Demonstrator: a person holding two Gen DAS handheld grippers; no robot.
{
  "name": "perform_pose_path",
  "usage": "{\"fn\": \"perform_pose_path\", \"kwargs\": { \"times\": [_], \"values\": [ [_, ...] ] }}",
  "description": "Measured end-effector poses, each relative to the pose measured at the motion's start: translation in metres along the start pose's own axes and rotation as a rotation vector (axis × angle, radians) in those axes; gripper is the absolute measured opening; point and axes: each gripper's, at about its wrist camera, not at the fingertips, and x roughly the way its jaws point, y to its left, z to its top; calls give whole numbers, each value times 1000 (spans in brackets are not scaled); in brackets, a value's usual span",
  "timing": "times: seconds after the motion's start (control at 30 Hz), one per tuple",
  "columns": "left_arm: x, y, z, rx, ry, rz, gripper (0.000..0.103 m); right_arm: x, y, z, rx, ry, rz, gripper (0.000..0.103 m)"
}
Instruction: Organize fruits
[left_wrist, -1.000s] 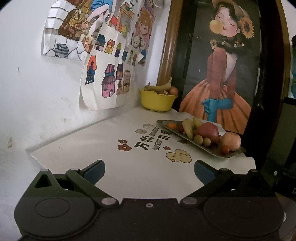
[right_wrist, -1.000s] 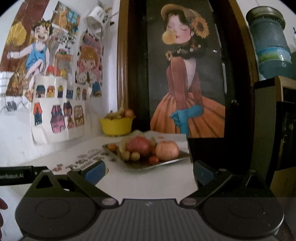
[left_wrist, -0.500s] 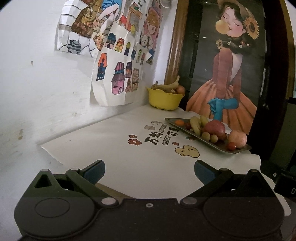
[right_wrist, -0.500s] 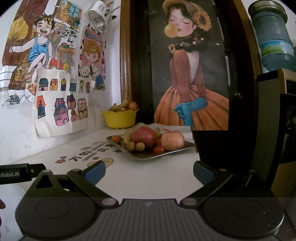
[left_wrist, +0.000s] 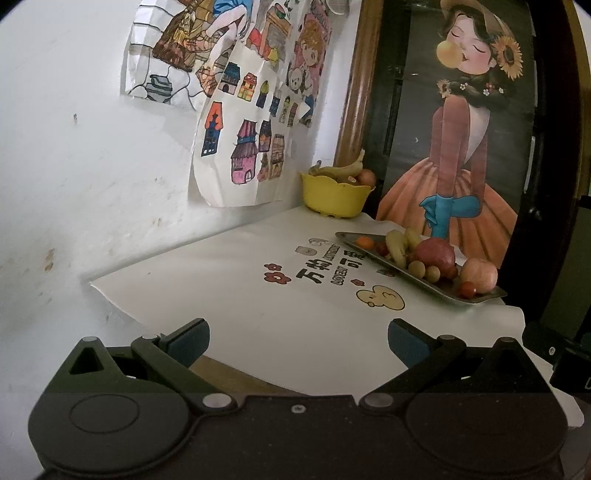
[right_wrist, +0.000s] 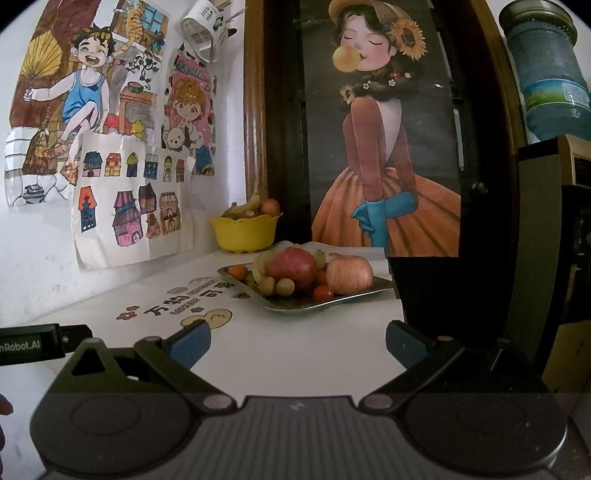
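A steel tray (left_wrist: 439, 293) (right_wrist: 354, 295) on the white table holds a dark red apple (right_wrist: 291, 267) (left_wrist: 434, 253), a pink apple (right_wrist: 349, 275) (left_wrist: 478, 275), bananas (left_wrist: 395, 245), small round tan fruits (right_wrist: 285, 286), a cherry tomato (right_wrist: 322, 292) and a small orange (right_wrist: 239, 272). Behind it a yellow bowl (left_wrist: 334, 197) (right_wrist: 245, 232) holds a banana and a round fruit. My left gripper (left_wrist: 298, 338) is open and holds nothing, well short of the tray. My right gripper (right_wrist: 298, 341) is open too, facing the tray from the front.
A white printed cloth (left_wrist: 258, 295) covers the table. Drawings hang on the white wall (left_wrist: 74, 166) at left. A framed picture of a girl (right_wrist: 380, 147) stands behind the tray. A dark box (right_wrist: 454, 288) stands right of the tray, a water jug (right_wrist: 546, 70) above it.
Both views have shifted slightly, and the tray and bowl now sit a little nearer in the right wrist view. Both grippers stay open and hold nothing.
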Motion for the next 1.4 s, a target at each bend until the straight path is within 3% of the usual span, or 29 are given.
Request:
{"fn": "perform_pose_path", "kwargs": {
  "times": [1.4],
  "values": [
    [-2,-8,-6,28,12,-21,102,1,-3,-7,12,20,-8,103]
  ]
}}
